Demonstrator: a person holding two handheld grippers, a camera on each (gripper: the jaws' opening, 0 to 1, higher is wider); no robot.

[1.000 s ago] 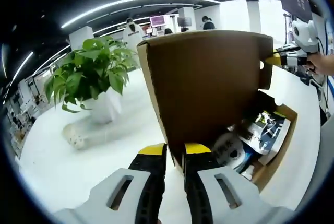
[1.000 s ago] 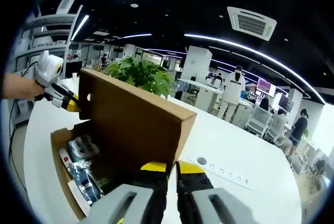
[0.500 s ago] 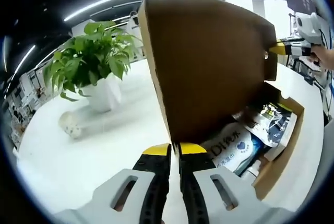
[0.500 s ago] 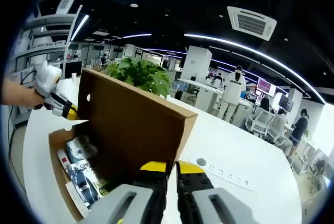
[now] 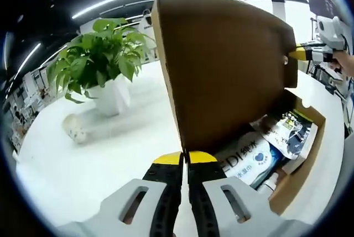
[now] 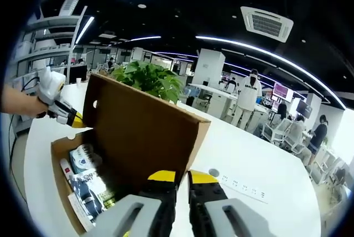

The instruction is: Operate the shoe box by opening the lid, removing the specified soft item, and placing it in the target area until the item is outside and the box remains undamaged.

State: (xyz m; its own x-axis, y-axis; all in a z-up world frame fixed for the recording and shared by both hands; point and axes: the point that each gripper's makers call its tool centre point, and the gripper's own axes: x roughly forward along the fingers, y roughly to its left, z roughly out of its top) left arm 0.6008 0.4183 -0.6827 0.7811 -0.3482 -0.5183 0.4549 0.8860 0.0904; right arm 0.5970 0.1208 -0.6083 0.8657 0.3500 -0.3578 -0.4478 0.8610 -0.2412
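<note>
Both grippers pinch the raised lid of the shoe box (image 5: 301,154) at opposite corners. Left gripper (image 5: 184,158), in its own view, has its yellow-tipped jaws narrowed almost together on the lower edge of the brown cardboard lid (image 5: 227,66), which stands upright over the box. Left of the lid in that view, a potted plant (image 5: 97,63) in a white pot sits on the white table (image 5: 94,159), with a small pale speckled object (image 5: 73,127) lying on the table just beside the pot. Right of the lid, the box is open and packed: a soft white pack with blue lettering (image 5: 249,159) lies inside against the lid's foot, and a darker printed packet (image 5: 287,129) lies beside it, farther from the lid. At the lid's far upper corner the other gripper's yellow tips (image 5: 303,53) touch the cardboard. In the right gripper view, a hand (image 6: 22,102) comes in from the left carrying the white left gripper (image 6: 73,120), whose yellow tips meet the lid's (image 6: 141,132) far corner beside a small round hole. Below the lid the box (image 6: 60,177) shows its packets (image 6: 88,184) still inside. Right gripper (image 6: 176,177) has its jaws closed narrow on the lid's near edge. The plant (image 6: 148,78) rises behind the lid, and right of the lid a white power strip (image 6: 240,184) lies on the table (image 6: 265,159).
</note>
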